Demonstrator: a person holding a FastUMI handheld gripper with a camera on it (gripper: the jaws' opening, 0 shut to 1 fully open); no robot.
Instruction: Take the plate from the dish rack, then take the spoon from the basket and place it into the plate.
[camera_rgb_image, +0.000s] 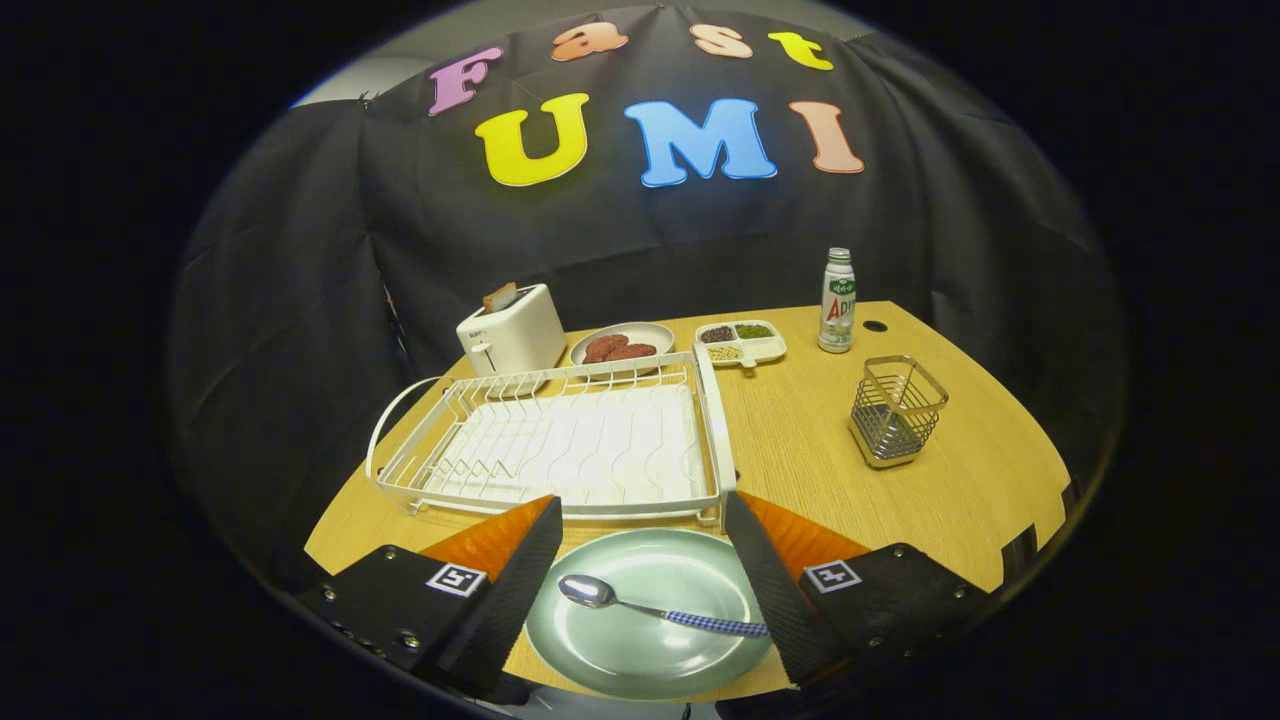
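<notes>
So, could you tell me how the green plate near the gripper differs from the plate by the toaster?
The green plate lies between the open gripper's fingers and holds a spoon; the far plate, beyond the dish rack, is pale and holds reddish-brown food. Both are round and flat on the table.

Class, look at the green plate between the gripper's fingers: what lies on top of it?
A spoon lies on the green plate, bowl up, its checked handle reaching the finger beside it. The open gripper straddles the plate, touching nothing.
</notes>
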